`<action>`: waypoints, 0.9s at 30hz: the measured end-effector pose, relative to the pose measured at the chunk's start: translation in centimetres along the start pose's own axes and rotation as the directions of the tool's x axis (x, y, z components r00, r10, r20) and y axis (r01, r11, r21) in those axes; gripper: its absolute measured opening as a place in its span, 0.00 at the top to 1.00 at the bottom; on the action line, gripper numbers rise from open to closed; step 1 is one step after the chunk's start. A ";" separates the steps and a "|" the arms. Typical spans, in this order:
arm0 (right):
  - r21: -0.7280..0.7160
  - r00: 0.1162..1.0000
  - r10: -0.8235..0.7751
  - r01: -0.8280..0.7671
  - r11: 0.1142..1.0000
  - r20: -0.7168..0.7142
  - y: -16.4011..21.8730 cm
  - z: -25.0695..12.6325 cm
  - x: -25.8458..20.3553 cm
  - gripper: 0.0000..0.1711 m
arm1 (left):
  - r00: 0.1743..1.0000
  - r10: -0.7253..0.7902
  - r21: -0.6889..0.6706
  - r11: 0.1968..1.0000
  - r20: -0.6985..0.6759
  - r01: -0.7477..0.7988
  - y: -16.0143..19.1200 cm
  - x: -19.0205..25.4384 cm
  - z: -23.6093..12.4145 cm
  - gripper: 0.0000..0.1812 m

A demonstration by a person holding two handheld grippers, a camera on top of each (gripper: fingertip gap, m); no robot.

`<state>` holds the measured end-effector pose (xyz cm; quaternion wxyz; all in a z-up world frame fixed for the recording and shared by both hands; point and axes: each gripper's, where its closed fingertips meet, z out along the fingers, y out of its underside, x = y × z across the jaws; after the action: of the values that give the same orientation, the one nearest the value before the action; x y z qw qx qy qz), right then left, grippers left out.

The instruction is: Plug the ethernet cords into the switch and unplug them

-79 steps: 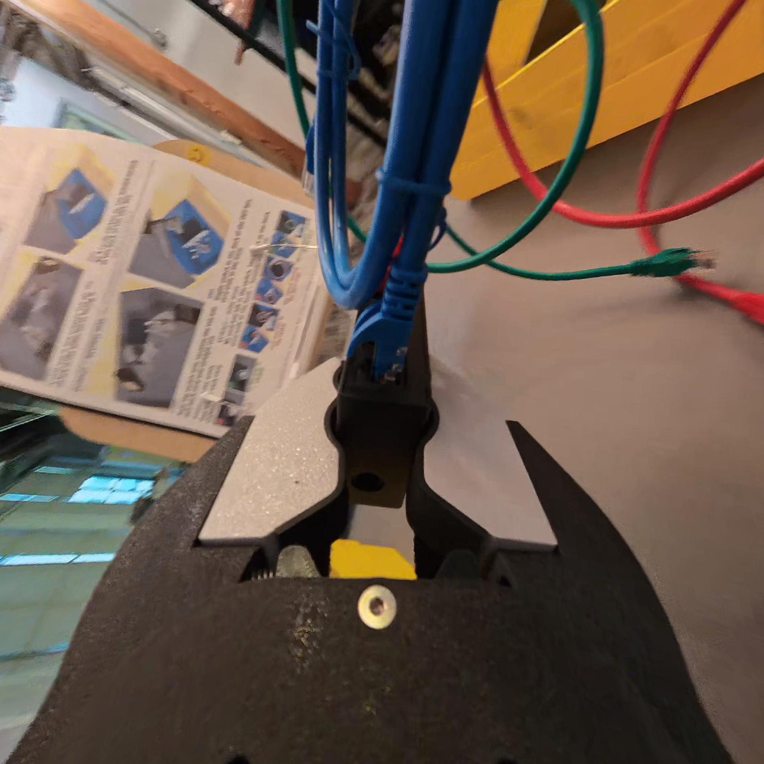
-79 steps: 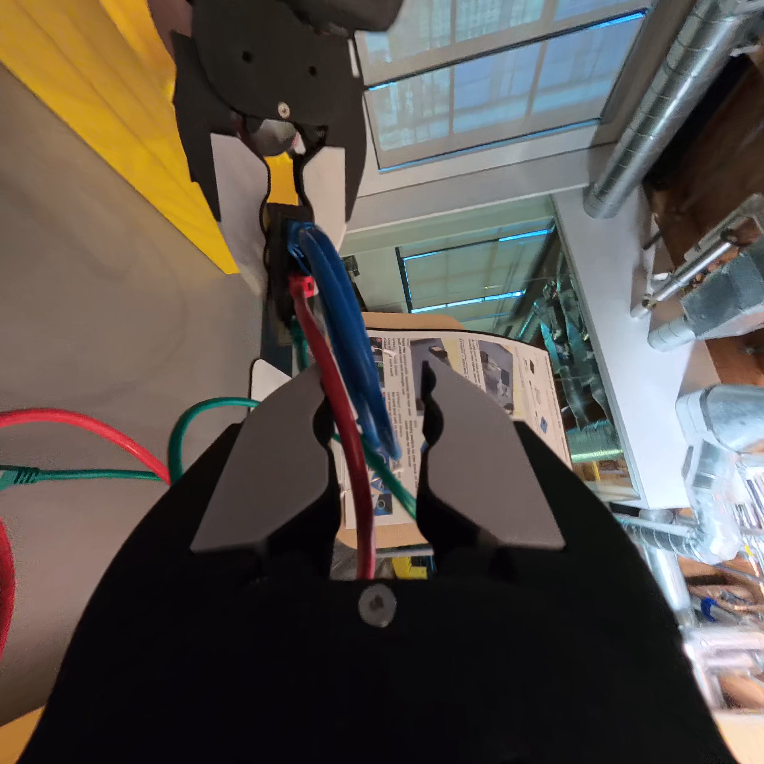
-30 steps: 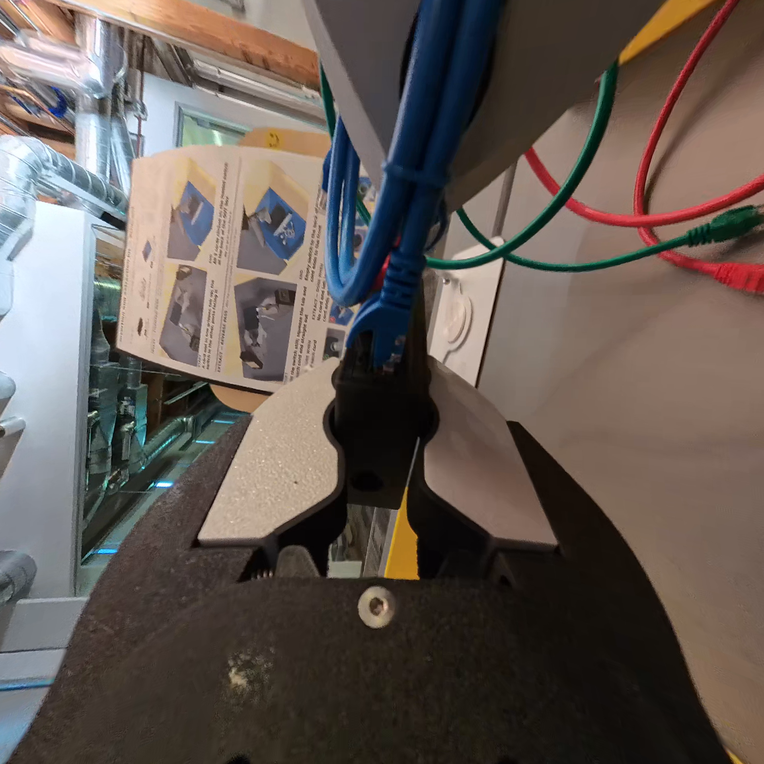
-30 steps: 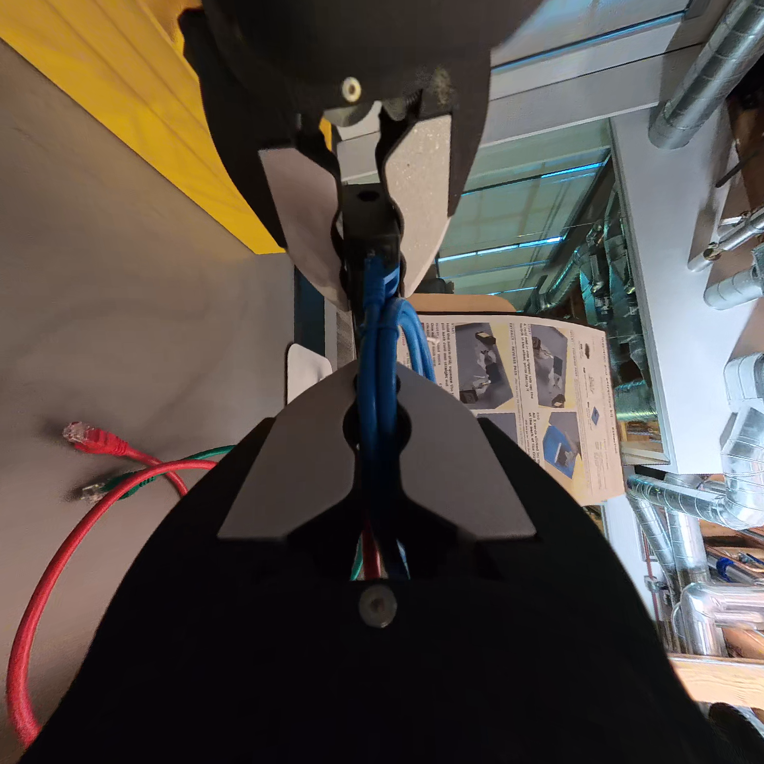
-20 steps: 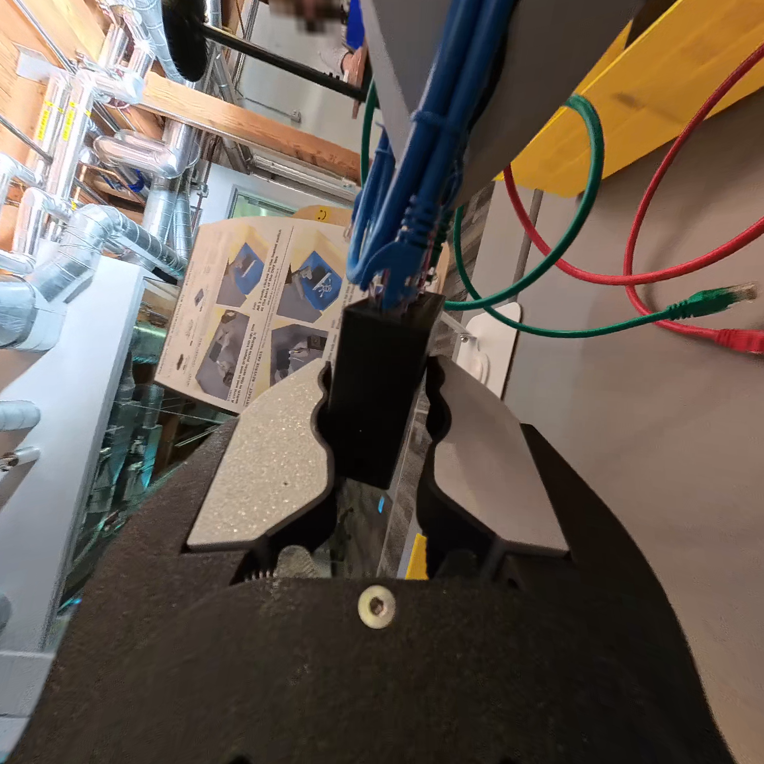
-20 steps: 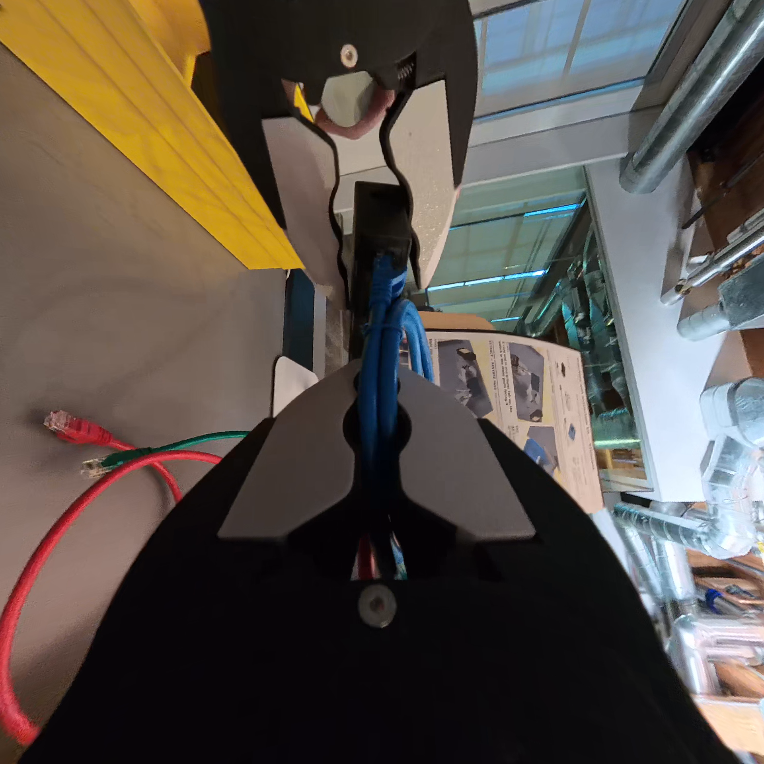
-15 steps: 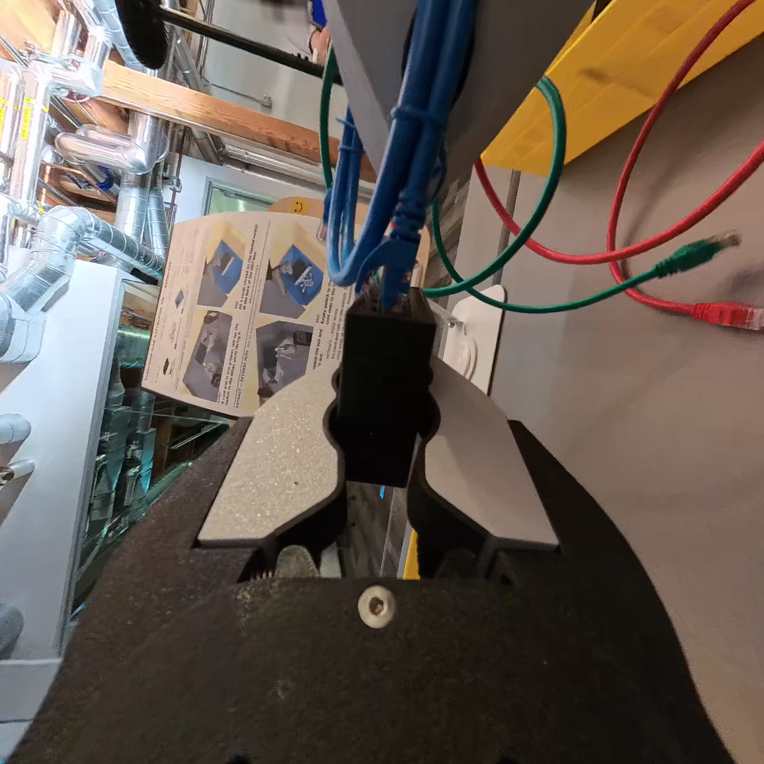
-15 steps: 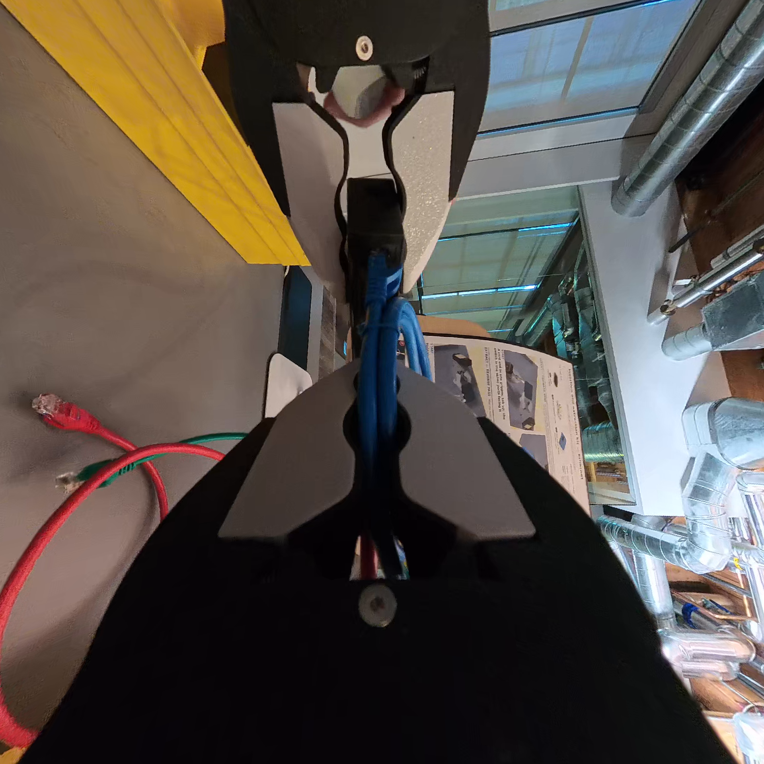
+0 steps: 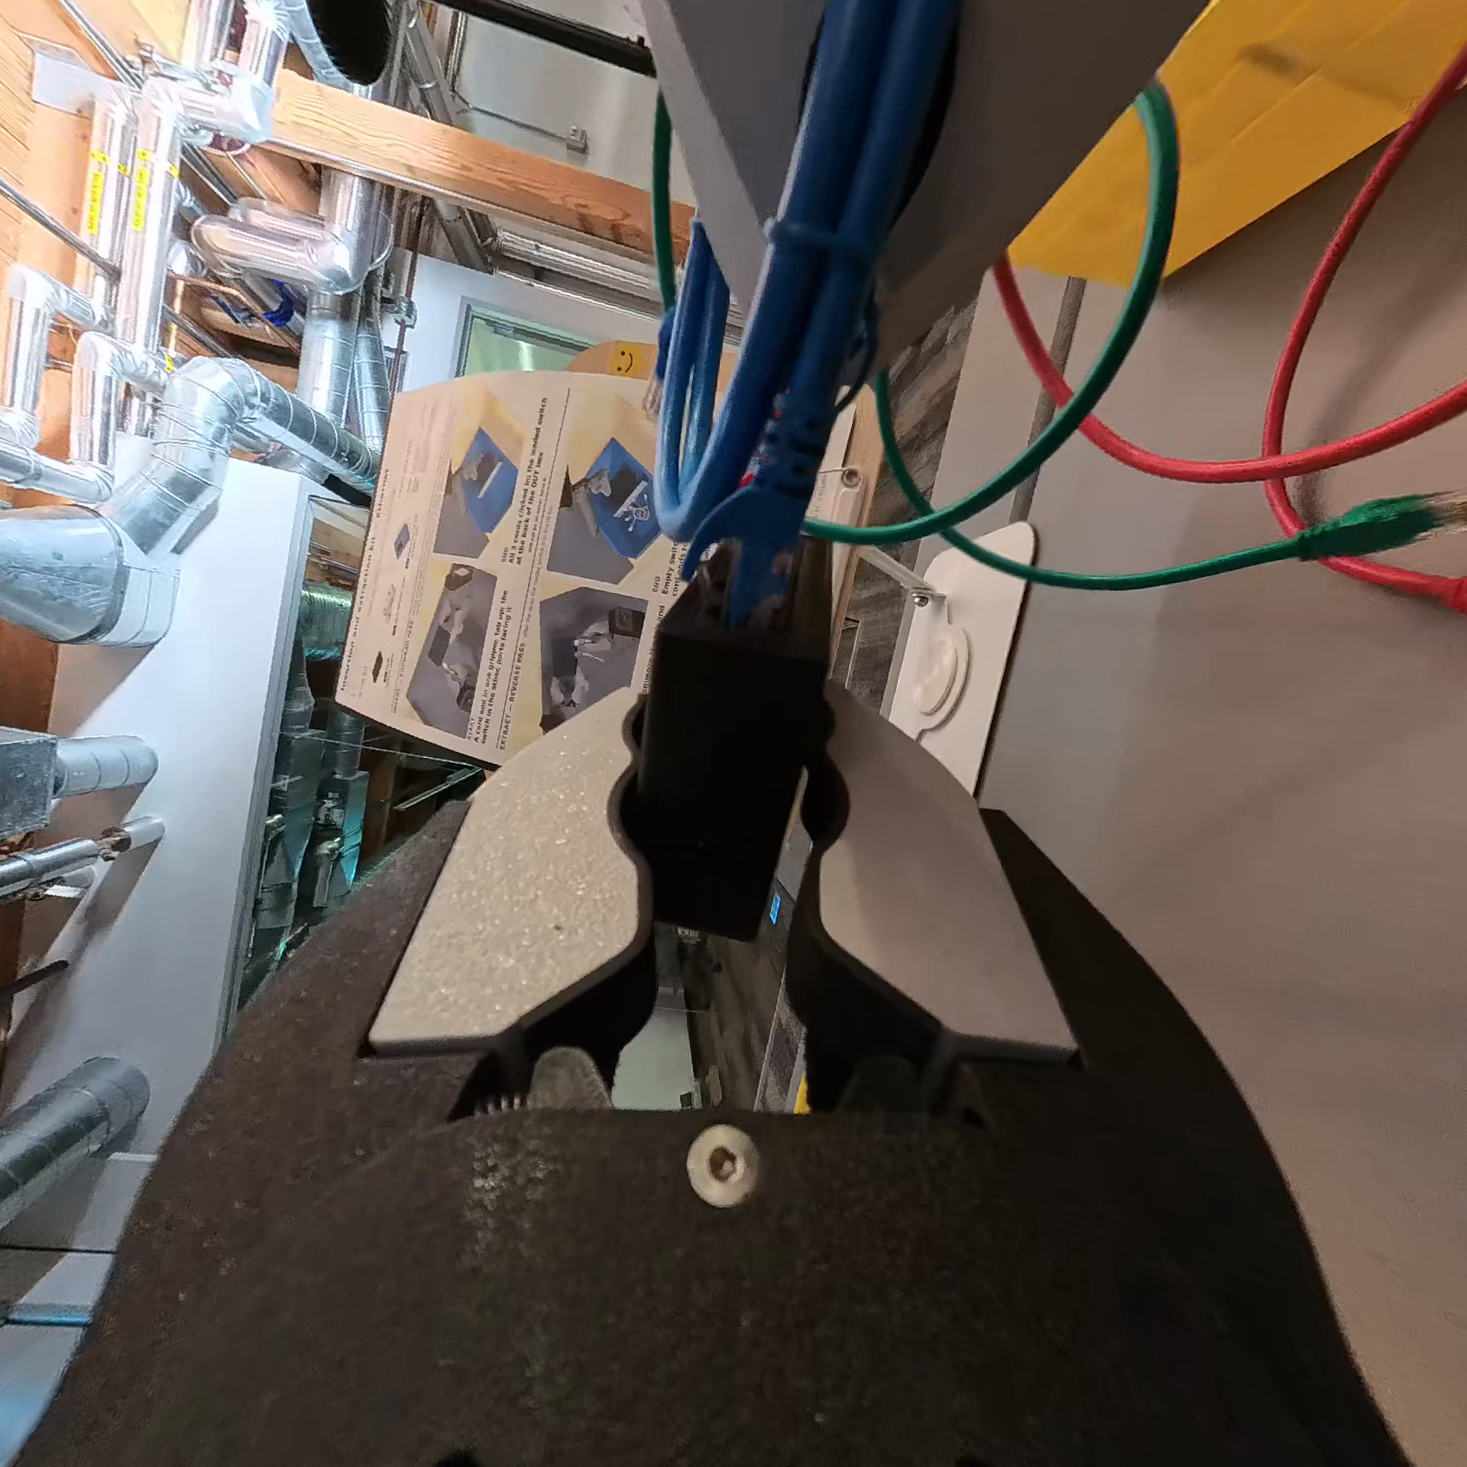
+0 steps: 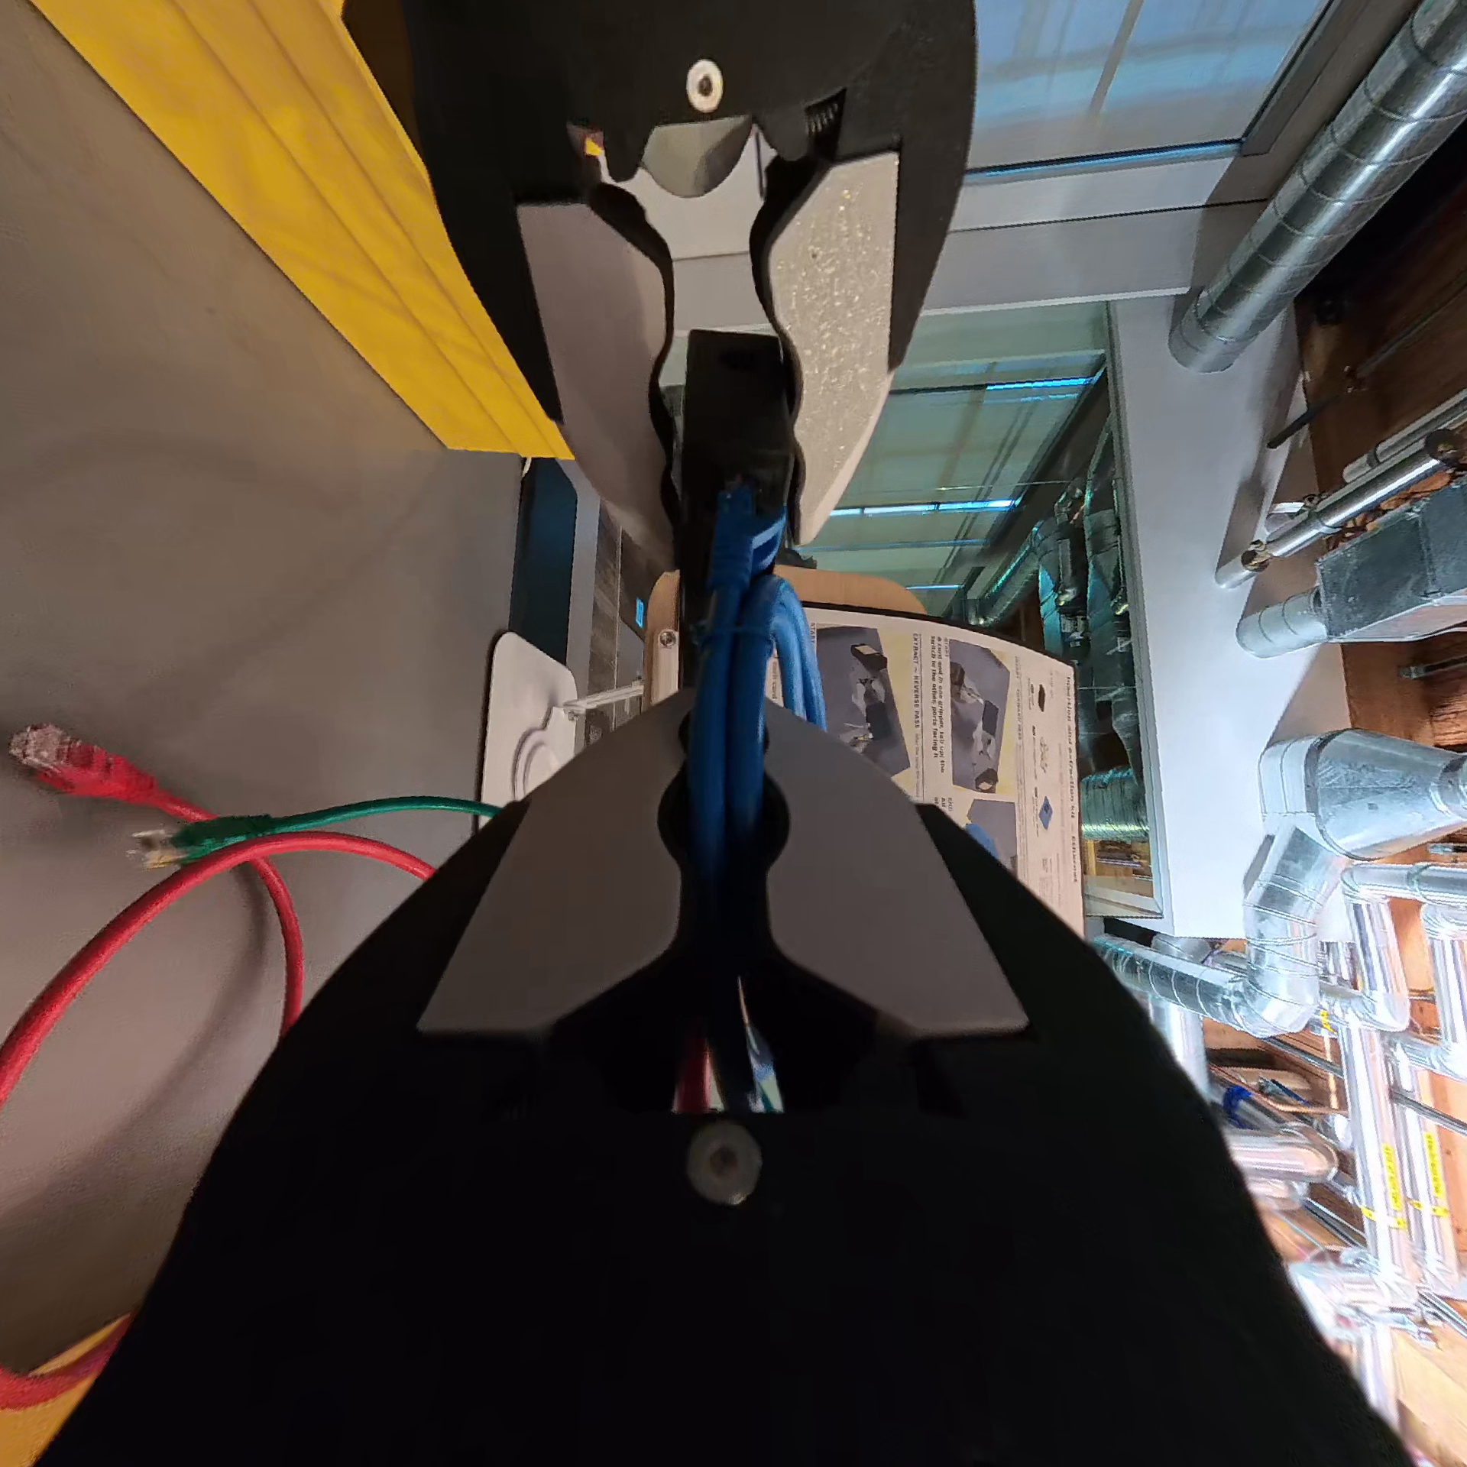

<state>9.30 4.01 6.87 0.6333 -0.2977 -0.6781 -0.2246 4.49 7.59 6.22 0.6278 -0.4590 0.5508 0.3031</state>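
So here's the setup: the grey table (image 10: 198,556) with its yellow edge fills one side of both views, and both grippers are up in the air facing each other. The left gripper (image 9: 726,762) is clenched on the black switch (image 9: 726,778), and the right gripper (image 10: 726,794) is squeezed down on the bundled blue cord (image 10: 734,714), with the blue plug (image 9: 766,556) sitting in the switch's port.

What worries me most is that the right one has the whole tied-up bundle rather than the plug itself. I don't see anything pressing the latch tab, so a straight pull could just drag the switch through the left gripper's pads, or strain the cable at the boot. The switch is also only pinched across its narrow sides, so any sideways yank might twist it loose and drop it.

The red cord (image 10: 198,873) and green cord (image 10: 333,814) lie loose on the table with bare ends, and both seem to run up through the right gripper, so they could snag too.

Compared with 2.6 s ago, the right gripper has closed on the blue bundle; back then its jaws stood apart with cords just passing between them. The switch also sits further out of the left gripper's jaws than it did then.
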 end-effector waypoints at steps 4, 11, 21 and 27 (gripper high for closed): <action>-0.036 0.999 -0.038 0.038 0.999 0.001 -0.1 0.1 -0.2 0.96 | 1.000 -0.016 -0.008 1.000 -0.007 0.016 0.2 0.1 0.2 0.81; -0.067 0.999 -0.039 0.040 0.997 0.018 0.0 0.3 -0.4 0.96 | 0.998 0.064 -0.027 0.998 0.016 -0.064 0.5 0.2 0.2 0.82; -0.035 0.999 0.036 -0.035 0.999 0.012 -0.3 0.2 0.1 0.83 | 0.993 0.107 -0.095 0.990 0.052 -0.102 1.4 -0.5 0.2 0.83; 0.218 0.992 0.116 -0.122 0.968 0.041 -3.6 -1.6 0.6 0.80 | 0.999 0.050 -0.112 0.992 -0.005 -0.050 1.8 0.2 0.4 0.83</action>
<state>7.96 0.41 7.91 0.6652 -0.2690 -0.6885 -0.1055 3.08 8.69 5.57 0.5926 -0.4800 0.5447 0.3488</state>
